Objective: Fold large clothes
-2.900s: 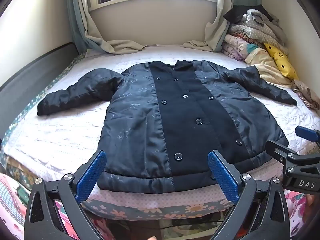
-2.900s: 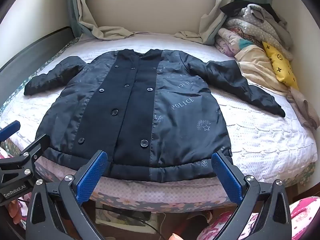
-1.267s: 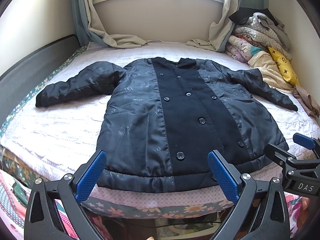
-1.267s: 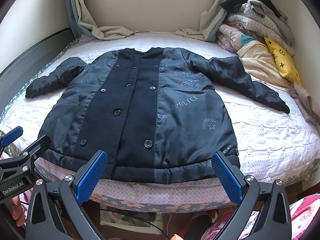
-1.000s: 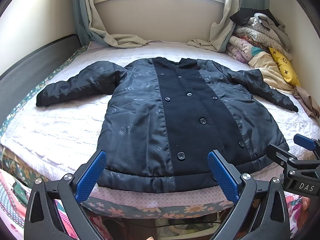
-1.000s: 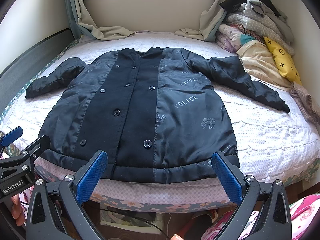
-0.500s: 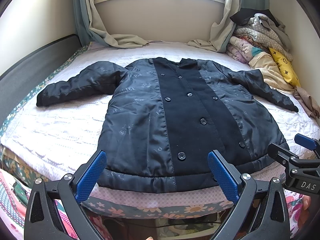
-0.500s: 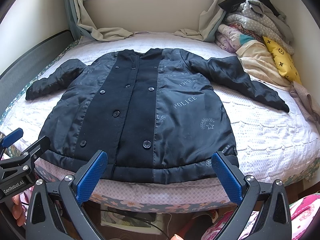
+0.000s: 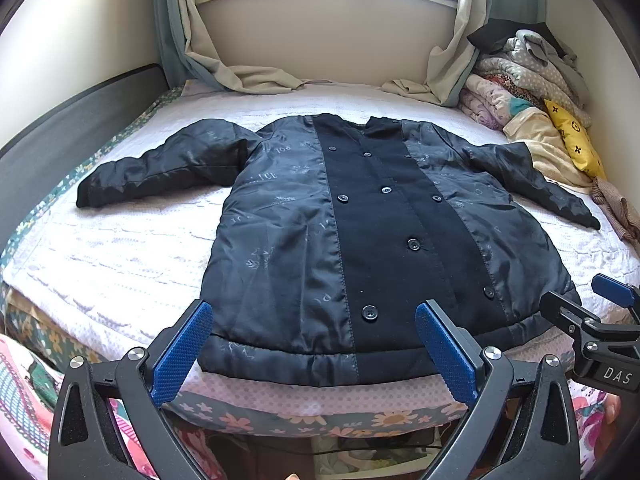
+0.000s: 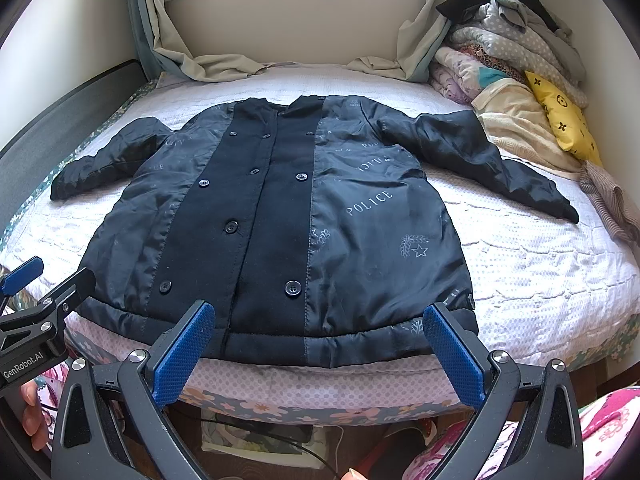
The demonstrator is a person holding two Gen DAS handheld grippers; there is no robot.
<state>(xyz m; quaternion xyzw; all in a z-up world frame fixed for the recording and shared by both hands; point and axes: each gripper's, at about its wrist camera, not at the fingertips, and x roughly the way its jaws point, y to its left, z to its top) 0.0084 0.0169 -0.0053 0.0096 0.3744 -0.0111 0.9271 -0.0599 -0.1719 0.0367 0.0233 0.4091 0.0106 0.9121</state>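
One coat (image 9: 360, 232) spread flat ahead of two grippers, left (image 9: 314, 344) and right (image 10: 318, 346). Both spread wide, grasping nothing. Two sleeves outstretched.

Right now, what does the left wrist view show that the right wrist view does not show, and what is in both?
Only the left wrist view shows the right claw at its right edge, marked DAS.

Only the right wrist view shows a readable POLICE print, a laurel-and-star emblem and the left claw at its left edge.

Both show the dark coat spread flat on the bed, sleeves out, and the yellow pillow.
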